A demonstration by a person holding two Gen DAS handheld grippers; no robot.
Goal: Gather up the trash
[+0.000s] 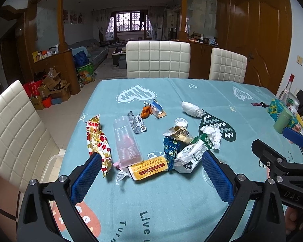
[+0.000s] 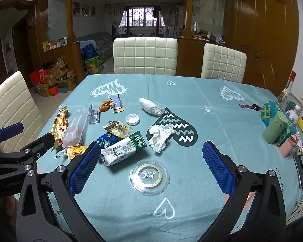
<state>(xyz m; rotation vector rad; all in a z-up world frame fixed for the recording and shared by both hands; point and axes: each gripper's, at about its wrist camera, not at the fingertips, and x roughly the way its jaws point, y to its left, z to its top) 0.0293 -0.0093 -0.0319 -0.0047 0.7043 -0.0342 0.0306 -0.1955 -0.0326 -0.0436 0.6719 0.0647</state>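
Observation:
Trash lies scattered on the teal tablecloth (image 1: 171,201): a red-gold wrapper (image 1: 99,145), a clear plastic tray (image 1: 127,141), a yellow packet (image 1: 149,167), a blue wrapper (image 1: 170,149), a crushed white-green carton (image 1: 192,155), crumpled tissue (image 1: 212,133), a white cap (image 1: 180,122) and a blister pack (image 1: 136,122). My left gripper (image 1: 151,179) is open and empty, hovering just short of the yellow packet. My right gripper (image 2: 151,167) is open and empty above a clear round lid (image 2: 149,175), with the carton (image 2: 123,150) by its left finger.
White padded chairs (image 1: 158,59) stand at the far side and the left (image 1: 14,131). A green tin (image 2: 276,128), a beaded object (image 2: 272,113), bottles and small items crowd the table's right edge. The right gripper's body shows in the left view (image 1: 280,161).

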